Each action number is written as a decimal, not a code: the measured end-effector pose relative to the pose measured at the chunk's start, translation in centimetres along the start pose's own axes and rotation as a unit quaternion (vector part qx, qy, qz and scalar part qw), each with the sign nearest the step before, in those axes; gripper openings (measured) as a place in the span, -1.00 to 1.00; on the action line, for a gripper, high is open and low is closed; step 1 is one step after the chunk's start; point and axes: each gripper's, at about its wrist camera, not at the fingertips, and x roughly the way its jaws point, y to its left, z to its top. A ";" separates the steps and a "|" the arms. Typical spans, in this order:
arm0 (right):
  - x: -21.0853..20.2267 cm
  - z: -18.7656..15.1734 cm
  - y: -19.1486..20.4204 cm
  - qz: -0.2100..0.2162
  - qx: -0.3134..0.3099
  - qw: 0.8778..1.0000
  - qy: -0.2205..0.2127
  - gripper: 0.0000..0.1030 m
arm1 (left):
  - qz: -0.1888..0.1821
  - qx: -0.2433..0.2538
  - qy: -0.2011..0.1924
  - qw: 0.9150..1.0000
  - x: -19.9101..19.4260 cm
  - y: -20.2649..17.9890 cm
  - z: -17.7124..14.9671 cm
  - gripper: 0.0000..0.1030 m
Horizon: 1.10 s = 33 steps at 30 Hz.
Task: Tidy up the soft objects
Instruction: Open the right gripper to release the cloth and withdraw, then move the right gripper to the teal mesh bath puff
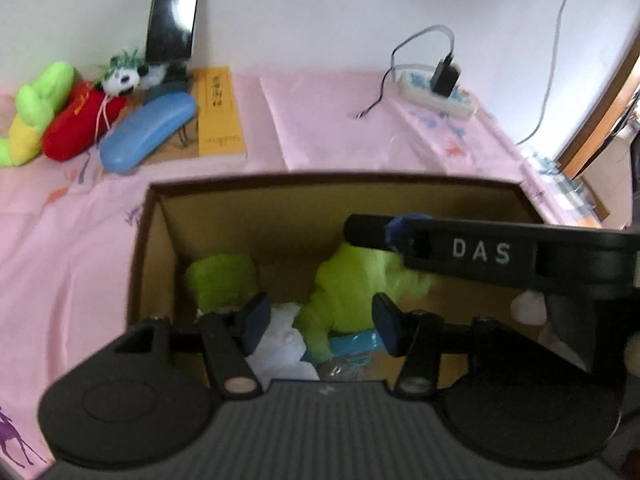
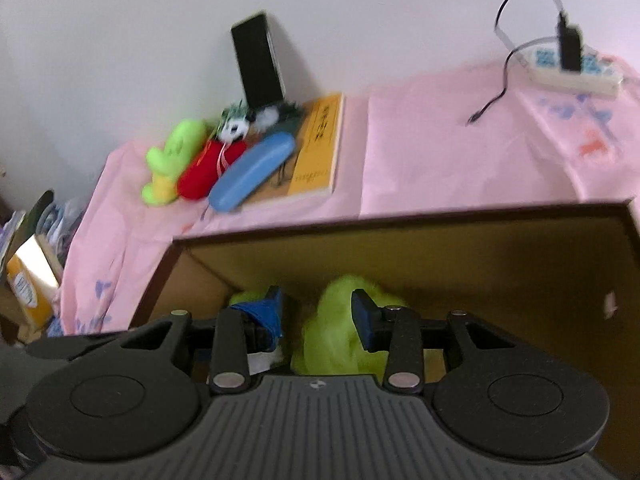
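An open cardboard box (image 1: 280, 216) stands on the pink cloth, and also shows in the right wrist view (image 2: 480, 256). Inside lie a green plush toy (image 1: 352, 280), a second green plush (image 1: 220, 280) and white soft stuff (image 1: 280, 344). My left gripper (image 1: 320, 322) is open over the box. My right gripper (image 2: 318, 312) is open inside the box, its fingers on either side of the green plush (image 2: 340, 340); its arm marked DAS (image 1: 480, 250) crosses the left view. More plush toys lie far left: a green and yellow one (image 1: 36, 112), a red one (image 1: 80, 124) and a panda (image 1: 128, 76).
A blue case (image 1: 148, 132), a yellow book (image 1: 220, 116) and a black phone (image 1: 174, 16) sit by the wall. A power strip with a charger (image 1: 440, 84) lies at the back right. A pink pad (image 1: 340, 120) lies behind the box.
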 end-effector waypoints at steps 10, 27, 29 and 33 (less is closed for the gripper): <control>-5.8 -1.7 2.8 -0.043 -0.020 0.997 -0.059 -0.57 | 0.066 0.031 -0.058 0.996 -5.8 -2.7 -0.7 0.23; -13.4 -6.2 2.5 -0.030 -0.057 0.997 -0.048 -0.62 | 0.199 -0.017 -0.078 0.977 -11.4 -6.8 -5.4 0.36; -14.2 -6.9 2.2 -0.021 -0.065 0.997 -0.042 -0.63 | 0.209 -0.026 -0.079 0.974 -11.7 -7.7 -6.1 0.37; -15.4 -8.4 1.6 -0.003 -0.074 0.997 -0.037 -0.63 | 0.234 -0.036 -0.078 0.968 -12.1 -9.4 -7.5 0.37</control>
